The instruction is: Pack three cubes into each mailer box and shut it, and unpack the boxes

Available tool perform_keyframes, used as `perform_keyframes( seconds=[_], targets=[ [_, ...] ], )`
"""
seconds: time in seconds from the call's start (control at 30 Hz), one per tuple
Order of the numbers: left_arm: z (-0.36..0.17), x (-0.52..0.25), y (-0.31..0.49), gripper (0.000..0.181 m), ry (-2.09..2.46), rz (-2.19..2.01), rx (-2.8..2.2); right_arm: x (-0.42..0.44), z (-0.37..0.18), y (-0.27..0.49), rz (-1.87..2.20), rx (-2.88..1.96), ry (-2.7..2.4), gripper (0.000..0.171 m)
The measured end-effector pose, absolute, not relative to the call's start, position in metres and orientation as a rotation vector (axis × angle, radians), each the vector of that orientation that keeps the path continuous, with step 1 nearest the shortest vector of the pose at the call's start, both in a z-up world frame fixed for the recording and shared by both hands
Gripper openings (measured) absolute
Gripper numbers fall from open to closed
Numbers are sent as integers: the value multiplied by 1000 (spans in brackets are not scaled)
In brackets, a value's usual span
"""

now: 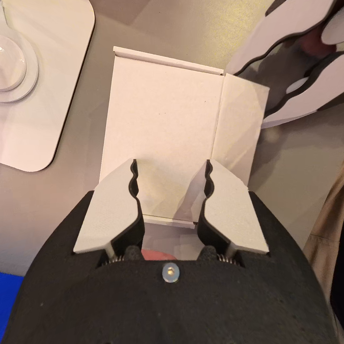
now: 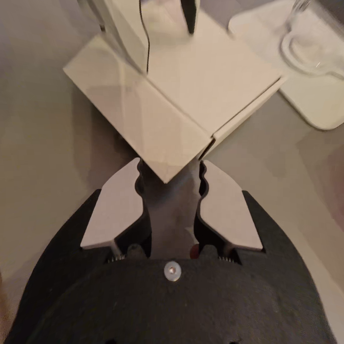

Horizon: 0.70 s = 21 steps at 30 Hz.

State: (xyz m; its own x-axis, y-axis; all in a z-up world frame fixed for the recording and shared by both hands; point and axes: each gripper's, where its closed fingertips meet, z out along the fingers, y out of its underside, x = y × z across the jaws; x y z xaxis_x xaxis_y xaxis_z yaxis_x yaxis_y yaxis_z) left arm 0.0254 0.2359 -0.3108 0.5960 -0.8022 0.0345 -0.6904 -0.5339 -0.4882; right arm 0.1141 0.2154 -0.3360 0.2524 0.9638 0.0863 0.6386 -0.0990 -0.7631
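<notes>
Cardboard, plain white and matte, makes up the box [image 1: 163, 119] on the grey table [image 1: 46, 214]; its lid is down and flat, with thin folded edges along the far and near sides and a side panel creased along the right. I can read no printing or label on any face. The left gripper [image 1: 171, 168] hangs right over the near half of the lid, pointing along it, its pale wavy-edged fingers [image 1: 111, 201] spread apart with nothing between them; whether the tips touch the card I cannot tell. The right gripper [image 2: 170, 165] comes in from the box's right side, fingers likewise apart and empty, and one corner of the box pokes into the gap between the tips without being pinched. From the left wrist view it shows at the upper right, close beside the side panel. Both tools have rough black bodies with a small screw at the centre and springs at the finger roots. Just left of the box lies a white tray [image 1: 55, 93] with rounded corners, and a clear glass [image 1: 11, 61] stands on it.
</notes>
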Motion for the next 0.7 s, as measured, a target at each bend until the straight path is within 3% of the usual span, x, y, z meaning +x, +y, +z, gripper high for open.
perform_keyframes(
  seconds=[0.07, 0.13, 0.23, 0.43, 0.5, 0.6, 0.7],
  targets=[
    [-311, 25, 236, 70, 1188, -364, -2397, 112, -330, 215, 630, -1772, -1440, 59],
    [-311, 25, 236, 70, 1191, -367, -2397, 110, -314, 212, 742, -1737, -1362, 48],
    [-311, 26, 236, 69, 1189, -373, -2399, 113, -286, 224, 766, -1639, -1248, 46],
    [-311, 25, 236, 69, 1205, -370, -2401, 112, -299, 230, 668, -1673, -1312, 48],
    [-311, 25, 236, 69, 1204, -373, -2401, 112, -295, 231, 665, -1661, -1314, 32],
    [-311, 25, 236, 69, 1200, -374, -2398, 115, -295, 231, 621, -1643, -1359, 20],
    [-311, 25, 236, 69, 1204, -372, -2396, 119, -301, 231, 630, -1684, -1361, 21]
  ],
)
